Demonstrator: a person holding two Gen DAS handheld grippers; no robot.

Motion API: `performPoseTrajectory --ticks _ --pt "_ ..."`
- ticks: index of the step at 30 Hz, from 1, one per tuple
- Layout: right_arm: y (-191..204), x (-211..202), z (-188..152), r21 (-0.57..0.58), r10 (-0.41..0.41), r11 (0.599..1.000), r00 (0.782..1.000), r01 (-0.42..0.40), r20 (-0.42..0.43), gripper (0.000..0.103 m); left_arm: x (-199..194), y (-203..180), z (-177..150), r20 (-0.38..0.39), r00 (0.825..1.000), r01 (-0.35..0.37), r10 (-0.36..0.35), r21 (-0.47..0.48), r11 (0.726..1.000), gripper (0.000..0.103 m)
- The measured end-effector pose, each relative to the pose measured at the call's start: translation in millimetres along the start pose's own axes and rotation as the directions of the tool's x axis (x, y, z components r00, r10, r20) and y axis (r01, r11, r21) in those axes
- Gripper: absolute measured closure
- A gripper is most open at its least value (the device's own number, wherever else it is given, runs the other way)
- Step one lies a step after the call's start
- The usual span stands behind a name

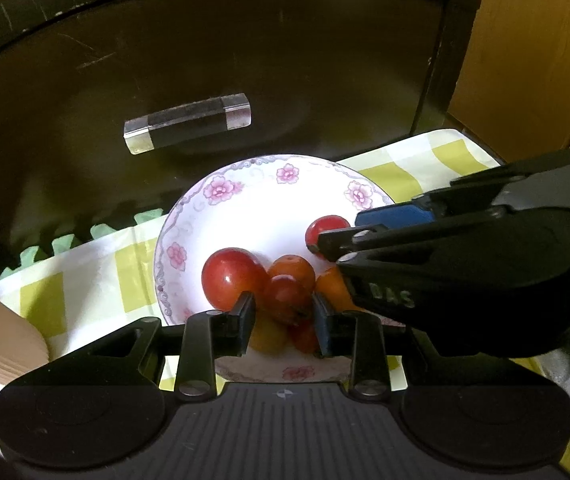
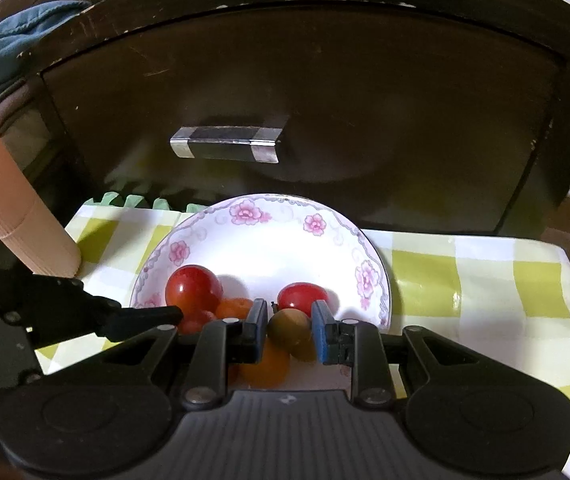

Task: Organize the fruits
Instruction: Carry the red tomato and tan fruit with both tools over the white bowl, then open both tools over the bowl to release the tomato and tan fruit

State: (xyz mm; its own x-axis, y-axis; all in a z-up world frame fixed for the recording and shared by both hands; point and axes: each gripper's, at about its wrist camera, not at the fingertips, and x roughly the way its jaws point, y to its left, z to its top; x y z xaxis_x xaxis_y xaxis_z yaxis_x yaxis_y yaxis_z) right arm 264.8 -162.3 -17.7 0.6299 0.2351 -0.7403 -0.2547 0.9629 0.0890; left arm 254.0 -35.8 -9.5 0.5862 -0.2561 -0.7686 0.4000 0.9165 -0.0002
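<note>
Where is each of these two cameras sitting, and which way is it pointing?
Left wrist view: sits on the left hand-held gripper, looking forward and down along its fingers at the flowered plate; a red tomato sits between its fingers, and the right hand-held gripper reaches in.
Right wrist view: sits on the right hand-held gripper, angled down, closed on a greenish tomato; the left hand-held gripper shows too.
Shared: plate, dark drawer front, checked cloth.

Both tools point steeply downward, side by side. The left tool (image 1: 284, 320) stands with jaws slightly parted, pads clear. The right tool (image 2: 289, 330) is clamped on a small fruit (image 2: 289, 330).
</note>
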Motion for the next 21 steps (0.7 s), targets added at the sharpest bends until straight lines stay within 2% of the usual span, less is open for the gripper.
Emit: performPoseTrajectory --ticks 9,12,14,16,21 --pt "4 9 4 -0.011 -0.001 1.0 1.0 0.001 -0.002 0.079 -1 -1 2 0.017 1.0 0.0 0.0 0.004 1.0 0.062" --pt "4 11 5 -0.011 -0.002 1.0 1.0 0.002 -0.004 0.079 -1 -3 2 0.025 1.0 -0.007 0.006 0.01 1.0 0.054" --pt "4 13 5 -0.006 -0.004 1.0 1.0 0.004 -0.007 0.079 -2 -5 2 0.031 0.999 -0.014 0.014 0.02 1.0 0.044" --pt "4 14 6 -0.008 -0.003 1.0 1.0 0.003 -0.006 0.079 -1 -5 3 0.034 0.999 -0.017 0.017 0.023 1.0 0.039" --pt "3 14 7 -0.001 -0.003 1.0 1.0 0.003 -0.006 0.079 -1 -3 4 0.036 0.999 -0.025 0.024 0.022 0.999 0.036"
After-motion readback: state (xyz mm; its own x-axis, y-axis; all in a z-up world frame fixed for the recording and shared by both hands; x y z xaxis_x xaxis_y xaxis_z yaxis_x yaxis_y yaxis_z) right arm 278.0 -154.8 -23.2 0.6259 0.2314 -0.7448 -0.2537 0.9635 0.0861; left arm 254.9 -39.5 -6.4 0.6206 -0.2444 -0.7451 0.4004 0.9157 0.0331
